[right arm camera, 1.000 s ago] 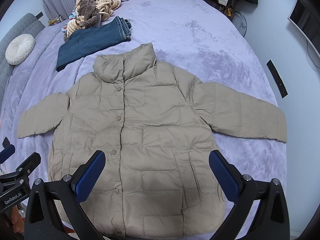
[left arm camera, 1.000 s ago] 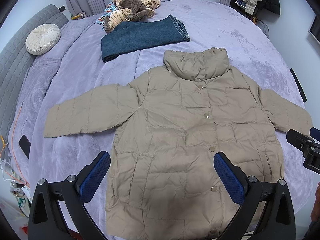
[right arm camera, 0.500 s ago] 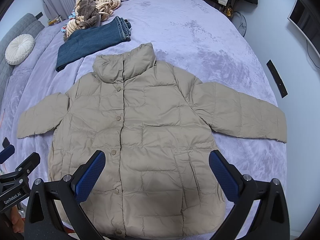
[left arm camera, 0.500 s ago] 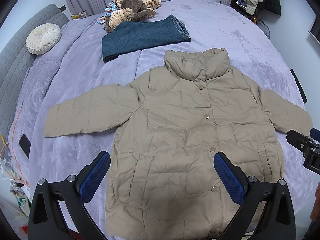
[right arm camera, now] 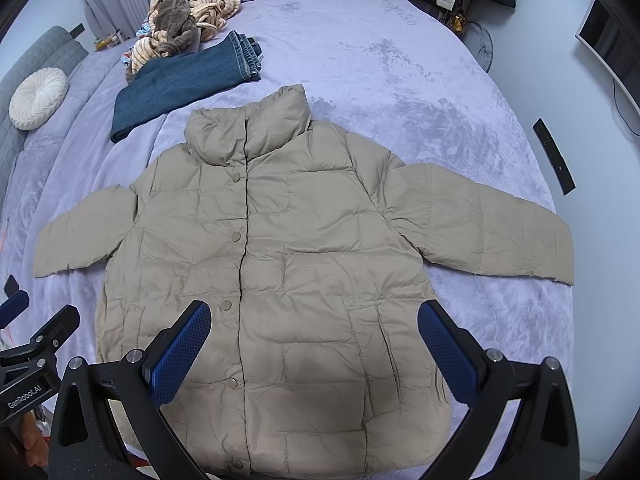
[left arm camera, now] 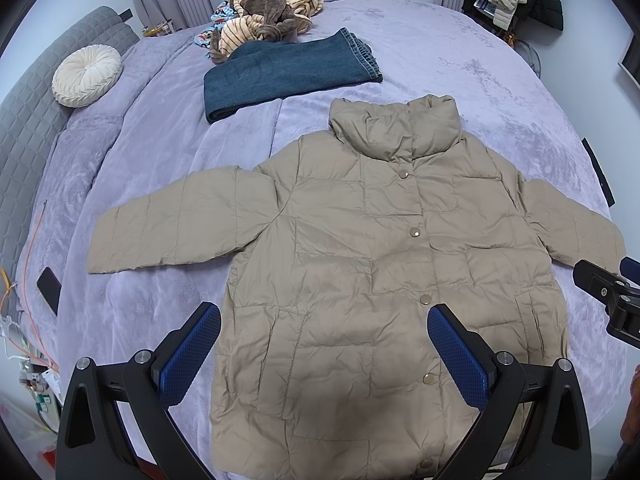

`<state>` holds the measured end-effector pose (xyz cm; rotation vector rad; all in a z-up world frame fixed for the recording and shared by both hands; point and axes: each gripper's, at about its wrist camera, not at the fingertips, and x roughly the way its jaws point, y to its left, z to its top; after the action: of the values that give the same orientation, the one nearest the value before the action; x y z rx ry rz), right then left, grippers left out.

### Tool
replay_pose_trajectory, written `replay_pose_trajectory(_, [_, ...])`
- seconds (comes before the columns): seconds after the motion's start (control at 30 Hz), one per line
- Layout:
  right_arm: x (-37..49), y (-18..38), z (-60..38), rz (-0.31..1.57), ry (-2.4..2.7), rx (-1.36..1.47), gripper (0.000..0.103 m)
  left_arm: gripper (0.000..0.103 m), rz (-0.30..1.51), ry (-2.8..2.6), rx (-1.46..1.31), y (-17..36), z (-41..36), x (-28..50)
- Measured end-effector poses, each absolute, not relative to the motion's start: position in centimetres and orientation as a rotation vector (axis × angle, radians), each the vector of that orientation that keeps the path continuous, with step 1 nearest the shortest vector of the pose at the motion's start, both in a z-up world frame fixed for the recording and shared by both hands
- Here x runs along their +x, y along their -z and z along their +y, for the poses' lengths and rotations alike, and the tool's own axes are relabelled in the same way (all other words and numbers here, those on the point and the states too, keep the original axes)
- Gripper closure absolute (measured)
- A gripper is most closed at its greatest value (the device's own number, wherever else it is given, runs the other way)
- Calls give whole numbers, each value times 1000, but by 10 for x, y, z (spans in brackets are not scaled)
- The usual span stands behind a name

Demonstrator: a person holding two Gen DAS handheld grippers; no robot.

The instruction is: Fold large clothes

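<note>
A: Nearest first. The left gripper [left arm camera: 322, 354] hangs over the hem with its jaws wide apart and nothing between them; the right gripper [right arm camera: 314, 350] is the same, spread and empty above the lower front.

B: And the coat [left arm camera: 384, 280]?

A: Flat on the bed [left arm camera: 460, 64], front up, snapped shut, both sleeves out to the sides, collar at the far end. No fold has been made yet, I'd judge.

B: What could go wrong?

A: It's puffy and slick. Pinch only the top layer at the hem and the back panel stays behind, so the fold comes out lopsided. The padding may also spring back open once it is let go. The hem lies close to the bed's near edge, as far as I can tell through the fisheye, so a careless pull toward the person could drag it off.

B: Anything in the way farther up?

A: The jeans [left arm camera: 288, 72] lie just beyond the collar, with a heap of clothes [left arm camera: 264, 4] behind them. Push the coat forward and it could ride up onto them.

B: Any change from a second ago?

A: Practically none. Grippers, coat and sleeves sit as they did.
</note>
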<state>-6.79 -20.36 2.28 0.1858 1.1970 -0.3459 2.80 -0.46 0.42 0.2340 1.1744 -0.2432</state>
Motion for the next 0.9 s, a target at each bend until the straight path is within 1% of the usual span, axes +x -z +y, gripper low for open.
replay_pose_trajectory(0.9, [-67, -21, -203, 1200, 346, 186, 0, 0, 1177, 243, 232, -2, -4, 28])
